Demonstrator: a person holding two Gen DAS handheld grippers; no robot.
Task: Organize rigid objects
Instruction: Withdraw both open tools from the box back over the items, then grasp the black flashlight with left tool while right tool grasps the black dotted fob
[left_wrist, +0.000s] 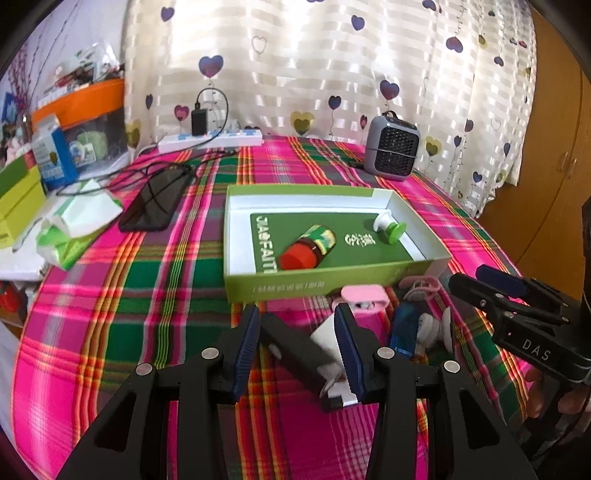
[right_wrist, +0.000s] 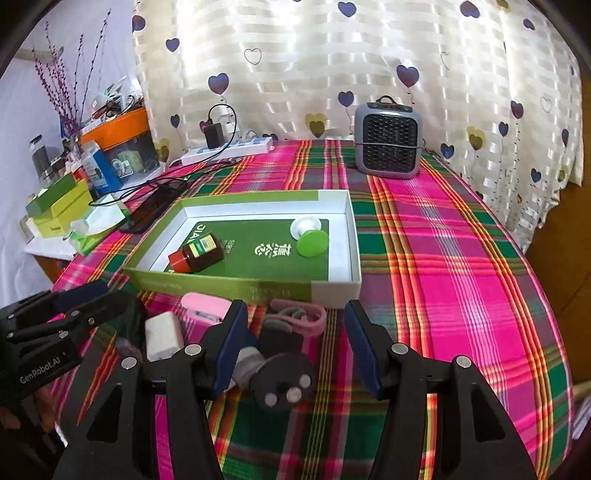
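A green and white box (left_wrist: 236, 236) (right_wrist: 351, 236) lies open on the plaid table. In it lie a brown bottle with a red cap (left_wrist: 308, 247) (right_wrist: 197, 253) and a white tube with a green cap (left_wrist: 389, 226) (right_wrist: 310, 238). In front of the box lie a pink case (left_wrist: 364, 297) (right_wrist: 205, 304), a pink clip (left_wrist: 421, 286) (right_wrist: 299, 317), a white block (right_wrist: 162, 336), a blue item (left_wrist: 404, 326) and a black plug (right_wrist: 282, 380). My left gripper (left_wrist: 297, 345) is open around a black and white object (left_wrist: 314, 354). My right gripper (right_wrist: 295, 339) is open above the plug.
A grey heater (left_wrist: 391, 149) (right_wrist: 388, 138) stands at the back. A power strip (left_wrist: 210, 140) (right_wrist: 229, 149), a black phone (left_wrist: 155, 201) with cables, a tissue pack (left_wrist: 77, 225) and green boxes (right_wrist: 59, 206) lie at the left.
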